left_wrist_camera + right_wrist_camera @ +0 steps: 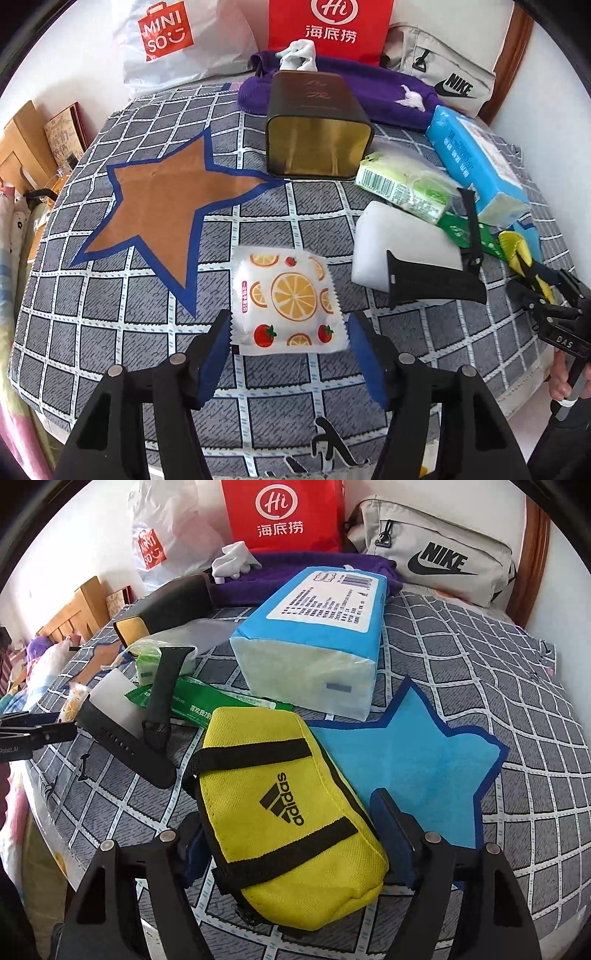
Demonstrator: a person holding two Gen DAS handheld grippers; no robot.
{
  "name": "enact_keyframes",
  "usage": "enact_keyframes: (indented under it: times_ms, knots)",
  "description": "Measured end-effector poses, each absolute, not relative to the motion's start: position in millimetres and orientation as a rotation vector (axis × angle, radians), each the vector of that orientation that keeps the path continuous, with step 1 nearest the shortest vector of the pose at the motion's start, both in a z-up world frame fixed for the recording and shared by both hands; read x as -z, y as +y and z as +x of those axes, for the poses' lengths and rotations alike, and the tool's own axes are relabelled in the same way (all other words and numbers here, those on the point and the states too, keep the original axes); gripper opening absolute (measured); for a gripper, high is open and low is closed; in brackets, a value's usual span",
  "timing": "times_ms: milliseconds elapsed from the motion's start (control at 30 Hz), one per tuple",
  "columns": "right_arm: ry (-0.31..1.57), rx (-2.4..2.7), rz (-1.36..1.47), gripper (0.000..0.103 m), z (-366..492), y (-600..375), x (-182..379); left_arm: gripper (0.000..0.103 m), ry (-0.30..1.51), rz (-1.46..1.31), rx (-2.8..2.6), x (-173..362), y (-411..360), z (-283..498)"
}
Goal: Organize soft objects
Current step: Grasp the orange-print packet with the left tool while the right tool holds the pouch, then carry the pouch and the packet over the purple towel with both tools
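A white packet printed with oranges and tomatoes (288,306) lies flat on the checked bed cover (147,332). My left gripper (290,345) straddles its near end, blue pads beside its two corners, open. In the right wrist view a yellow Adidas pouch (288,812) fills the gap of my right gripper (291,845), and both pads touch its sides. The same pouch (517,251) and right gripper (546,295) show at the right edge of the left wrist view. A blue tissue pack (314,642) lies just beyond the pouch.
A dark tin (317,144) lies on its side, mouth toward me. Near it are a green tissue pack (402,184), a white foam block (402,243), black watch straps (436,284) and a green sachet (207,705). A purple towel (369,92) and bags line the wall.
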State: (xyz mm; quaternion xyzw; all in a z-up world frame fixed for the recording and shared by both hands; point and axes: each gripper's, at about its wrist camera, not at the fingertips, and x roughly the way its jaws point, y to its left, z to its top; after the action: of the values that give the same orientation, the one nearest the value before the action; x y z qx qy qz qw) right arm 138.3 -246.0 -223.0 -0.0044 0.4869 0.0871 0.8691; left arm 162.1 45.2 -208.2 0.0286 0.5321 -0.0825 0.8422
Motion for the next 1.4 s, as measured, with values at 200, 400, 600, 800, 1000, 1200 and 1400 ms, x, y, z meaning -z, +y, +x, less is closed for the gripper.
enact_keyframes:
  times_ms: [200,400,600,800,1000,1200,1400]
  knots:
    - [1.002,-0.156,-0.059,0.082,142,-236,227,0.071,1.096,0.123,0.133,220,35,171]
    - [0.983,-0.147,-0.057,0.068,140,-236,226,0.048,1.090,0.044,0.086,217,47,178]
    - [0.995,-0.158,-0.043,0.056,139,-239,220,0.034,1.111,-0.020,0.058,214,60,184]
    - [0.979,-0.181,-0.011,0.054,138,-244,201,0.034,1.112,-0.071,0.073,199,62,183]
    - [0.935,-0.207,0.042,0.054,136,-253,171,0.034,1.077,-0.094,0.077,174,61,188]
    - [0.902,-0.200,0.068,0.054,148,-259,144,0.034,1.035,-0.097,0.089,148,55,198]
    - [0.894,-0.178,0.088,0.055,172,-269,125,0.034,1.020,-0.103,0.102,129,47,212]
